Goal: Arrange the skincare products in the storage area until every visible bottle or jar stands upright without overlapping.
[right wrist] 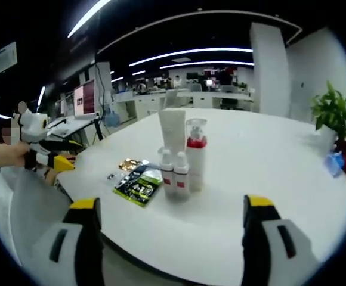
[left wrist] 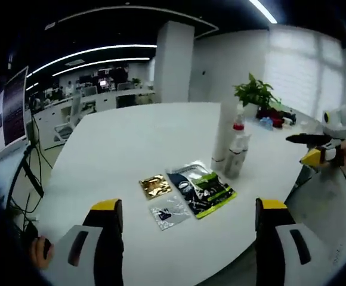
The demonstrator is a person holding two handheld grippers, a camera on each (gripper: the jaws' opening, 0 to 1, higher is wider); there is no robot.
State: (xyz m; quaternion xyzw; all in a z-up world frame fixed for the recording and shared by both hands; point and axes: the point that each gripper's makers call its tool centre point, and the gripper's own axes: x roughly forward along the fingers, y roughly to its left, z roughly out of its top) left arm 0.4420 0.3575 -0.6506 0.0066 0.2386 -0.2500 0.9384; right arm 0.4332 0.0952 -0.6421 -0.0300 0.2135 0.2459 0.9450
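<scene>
Table (left wrist: pixel 137 137): white, round, in your open office.
Bottles (right wrist: pixel 182 161): upright, clustered mid-table, touching.
Sachets (left wrist: pixel 188 190): flat beside them.
Left gripper (left wrist: pixel 188 223): you hold it released, off the table edge.
Right gripper (right wrist: pixel 170 229): released too.

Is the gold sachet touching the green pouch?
Apart. In the left gripper view, a strip of white table shows between the gold sachet and the green pouch.

Bright ceiling strips (right wrist: pixel 191 52), soft focus — edges warped, dark
</scene>
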